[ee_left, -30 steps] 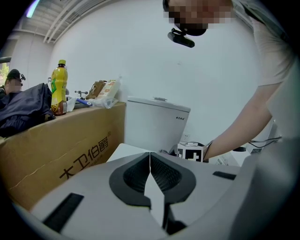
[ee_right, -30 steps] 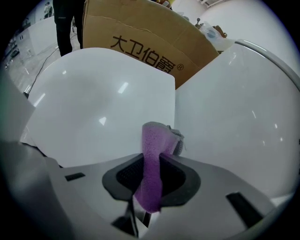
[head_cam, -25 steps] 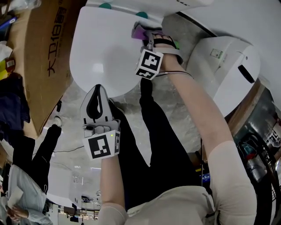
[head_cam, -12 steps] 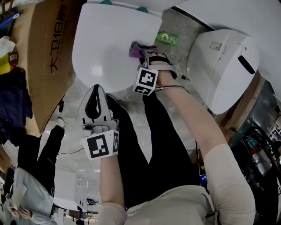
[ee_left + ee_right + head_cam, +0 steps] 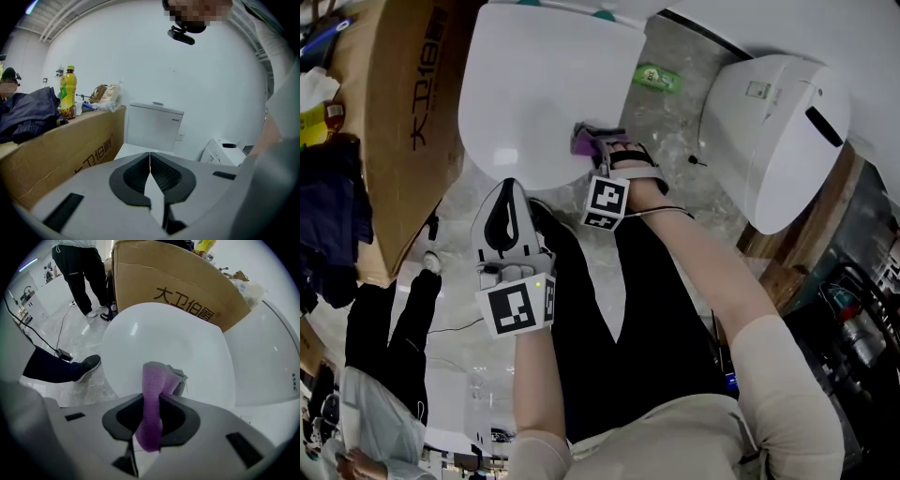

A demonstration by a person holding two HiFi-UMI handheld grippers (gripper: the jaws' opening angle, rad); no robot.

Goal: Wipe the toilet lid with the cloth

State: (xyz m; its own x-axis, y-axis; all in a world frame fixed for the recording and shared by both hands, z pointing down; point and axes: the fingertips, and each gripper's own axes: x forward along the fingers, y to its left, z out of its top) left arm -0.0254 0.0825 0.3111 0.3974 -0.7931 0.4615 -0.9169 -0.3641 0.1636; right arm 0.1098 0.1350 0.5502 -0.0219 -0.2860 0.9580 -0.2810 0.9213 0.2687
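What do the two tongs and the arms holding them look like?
The left tongs and the right tongs are pale grey rounded shells with black ribbed pads inside. Each carries a white cube printed with black square markers. The person wears short, light beige sleeves.

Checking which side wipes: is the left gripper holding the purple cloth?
No, the left gripper is shut and empty; the right gripper clamps the purple cloth.

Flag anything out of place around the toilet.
A small green item lies loose on the floor beside the lid; can't tell what it is. Otherwise nothing stands out: the right gripper holds the cloth at the lid's edge.
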